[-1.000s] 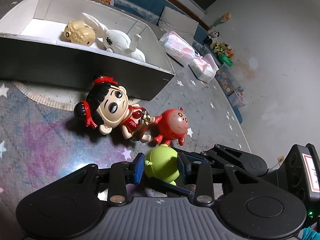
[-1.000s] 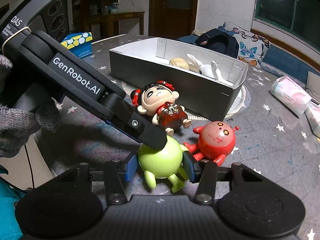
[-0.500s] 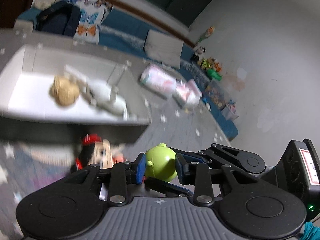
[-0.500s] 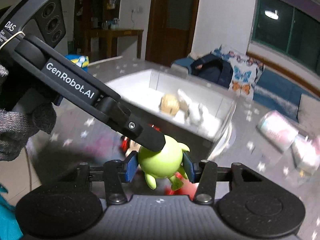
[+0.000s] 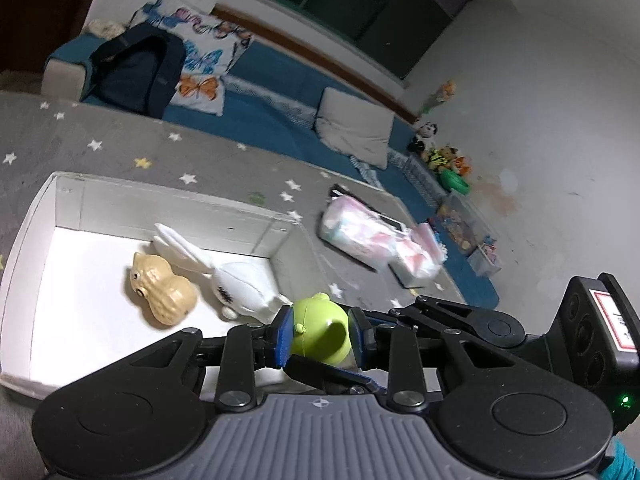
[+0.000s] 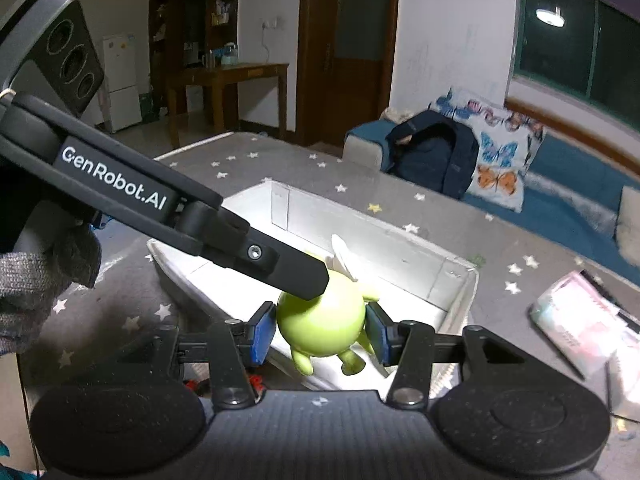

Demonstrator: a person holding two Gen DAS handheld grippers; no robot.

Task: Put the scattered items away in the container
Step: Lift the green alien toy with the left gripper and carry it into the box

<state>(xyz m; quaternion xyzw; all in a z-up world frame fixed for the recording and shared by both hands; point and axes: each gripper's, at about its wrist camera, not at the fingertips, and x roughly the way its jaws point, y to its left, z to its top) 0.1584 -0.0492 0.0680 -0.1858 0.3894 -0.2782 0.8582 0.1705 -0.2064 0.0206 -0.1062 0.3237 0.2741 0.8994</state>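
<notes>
A round green toy figure [image 5: 320, 330] is clamped between both grippers at once. My left gripper [image 5: 320, 334] is shut on it, and my right gripper [image 6: 320, 332] is shut on it too [image 6: 324, 328]. The toy hangs above the near edge of the white cardboard box [image 5: 64, 204], which also shows in the right wrist view [image 6: 400, 240]. Inside the box lie a tan peanut toy [image 5: 160, 294] and a white rabbit toy [image 5: 236, 286]. The left gripper's arm [image 6: 160, 220] crosses the right wrist view and covers part of the toy.
The box sits on a grey star-patterned cloth [image 5: 120, 148]. Pink-and-white tissue packs [image 5: 372, 240] lie on the cloth to the right of the box. A blue sofa with a dark backpack [image 5: 140, 68] and butterfly cushion stands behind.
Both grippers have lifted the green toy off the cloth and carried it over the box's near edge. The doll and red toy have dropped out of view below.
</notes>
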